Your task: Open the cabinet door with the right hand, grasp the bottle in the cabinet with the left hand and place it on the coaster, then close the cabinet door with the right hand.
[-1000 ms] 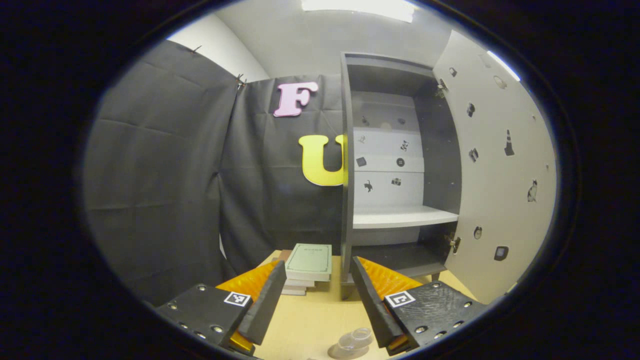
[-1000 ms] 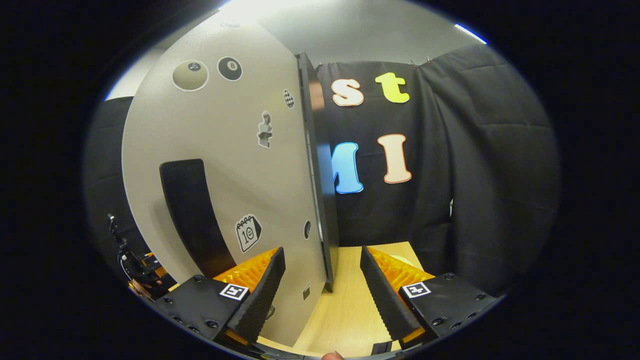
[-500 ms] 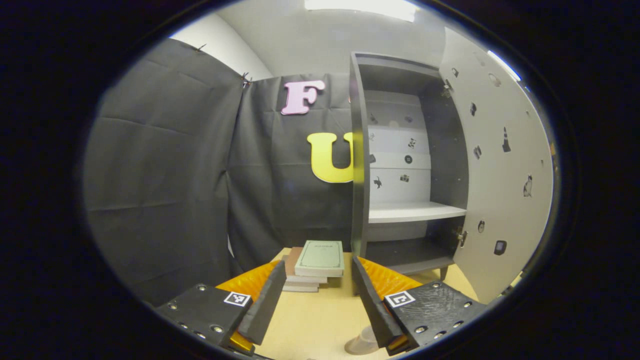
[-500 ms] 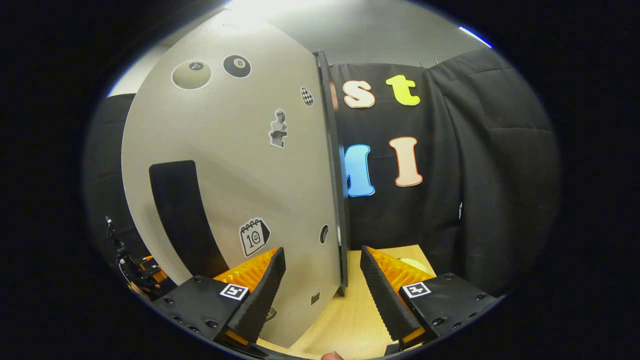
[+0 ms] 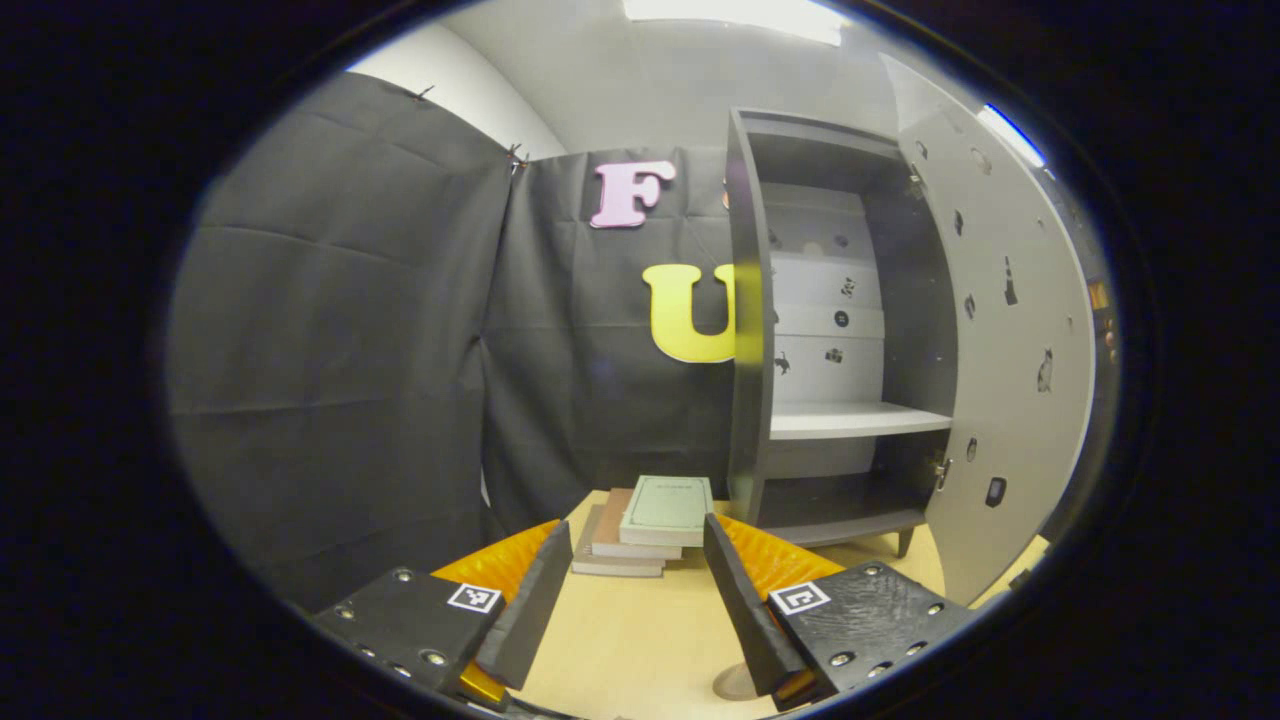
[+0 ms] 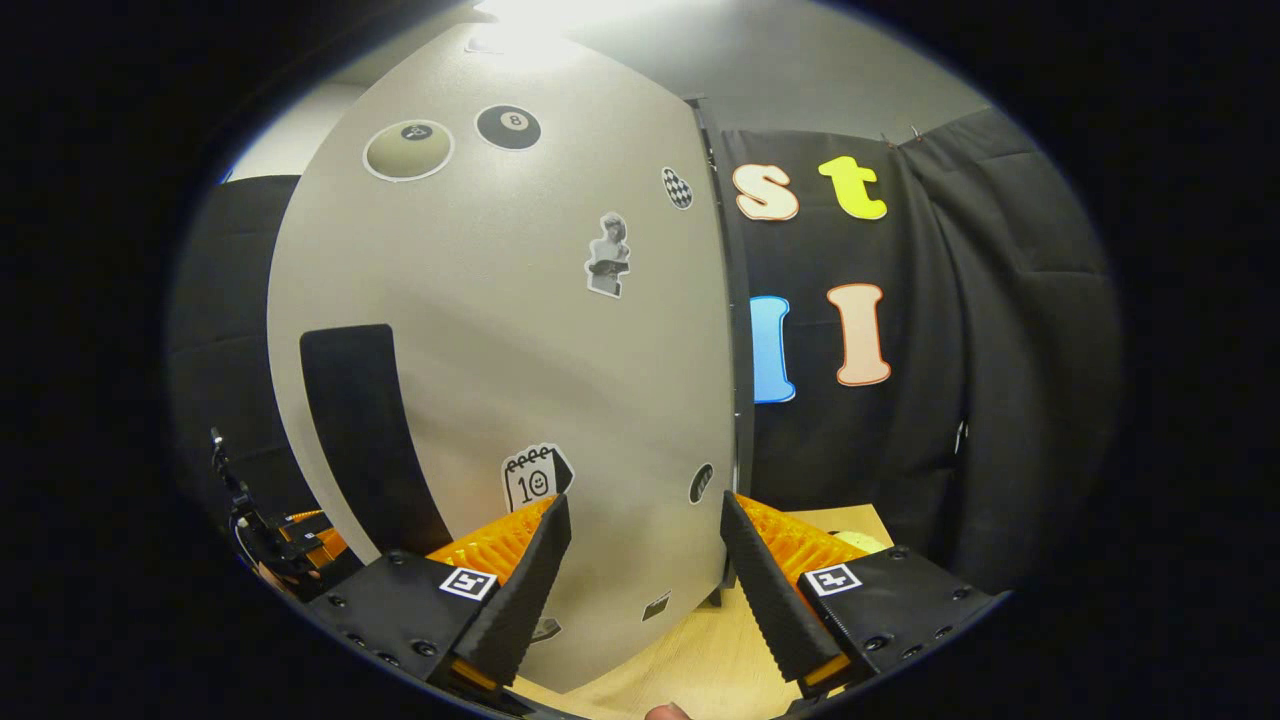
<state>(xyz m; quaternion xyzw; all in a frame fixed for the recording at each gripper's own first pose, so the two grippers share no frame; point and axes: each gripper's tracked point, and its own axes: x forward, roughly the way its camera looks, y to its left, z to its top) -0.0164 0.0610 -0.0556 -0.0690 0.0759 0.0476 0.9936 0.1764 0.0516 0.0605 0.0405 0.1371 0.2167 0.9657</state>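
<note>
Your left tongs (image 5: 625,600) stand with their fingers apart and nothing between them, low in the left gripper view over the wooden table (image 5: 640,650). Your right tongs (image 6: 645,570) are likewise spread and empty, at the bottom of the right gripper view, right up against the outer face of the cabinet door (image 6: 520,350).

By the look of things you are near the end. The cabinet (image 5: 835,330), right of centre in the left gripper view, has bare shelves; no bottle stands on the white shelf (image 5: 850,420) or on the dark floor below it. At the bottom edge of that view, just beside the right finger of your left tongs, a round clear base (image 5: 735,685) sits on the table. I take it for the bottle on its coaster, but too little shows to be sure. What is left is closing the door, which stands partly open.

For room: in the left gripper view the door's inner face (image 5: 1010,380) fills the right side, and its swing runs across the cabinet's open front. Your left tongs are set back from that front, so they seem clear. A stack of books (image 5: 650,520) lies just left of the cabinet's side wall, outside the swing. In the right gripper view the door's hinge-side edge (image 6: 735,330) runs down centre-right.
</note>
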